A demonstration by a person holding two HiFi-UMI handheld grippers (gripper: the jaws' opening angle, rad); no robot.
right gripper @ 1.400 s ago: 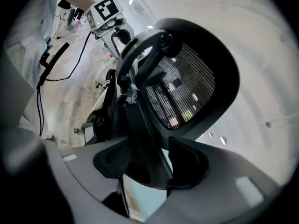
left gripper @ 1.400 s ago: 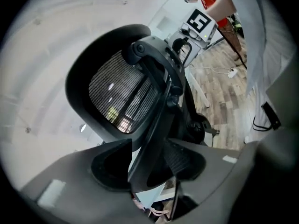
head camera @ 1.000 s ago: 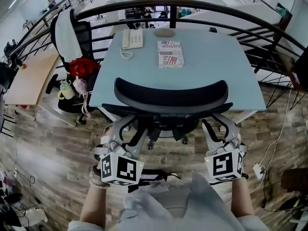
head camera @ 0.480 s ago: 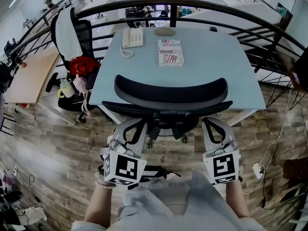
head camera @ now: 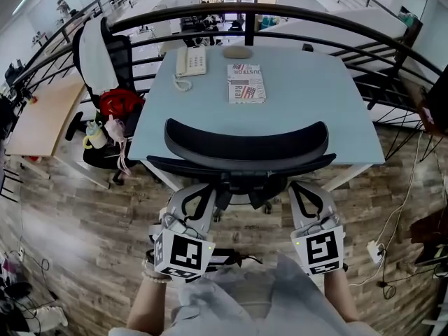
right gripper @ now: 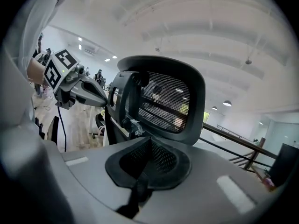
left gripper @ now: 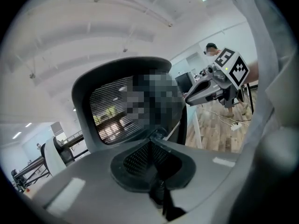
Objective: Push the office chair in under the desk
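Note:
The black office chair (head camera: 245,143) stands with its seat under the light blue desk (head camera: 308,96) and its curved backrest top at the desk's front edge. Both grippers are held just behind the chair's lower back; whether they touch it I cannot tell. My left gripper (head camera: 196,200) is shut with nothing between its pads, and so is my right gripper (head camera: 306,196). In the left gripper view the shut left gripper (left gripper: 152,143) points at the mesh backrest (left gripper: 117,108), with the right gripper (left gripper: 217,80) beyond. The right gripper view shows the right gripper (right gripper: 148,144) before the backrest (right gripper: 163,99).
A white phone (head camera: 192,61), a printed booklet (head camera: 246,83) and a beige object (head camera: 238,51) lie on the desk. A second chair (head camera: 105,47) with a red bag (head camera: 119,102) stands at the left. A black railing (head camera: 301,10) runs behind. Cables (head camera: 378,252) lie on the floor at right.
Both grippers' jaws were apart a second ago and are now shut on nothing. The hands have rolled slightly and drawn a little closer together behind the chair.

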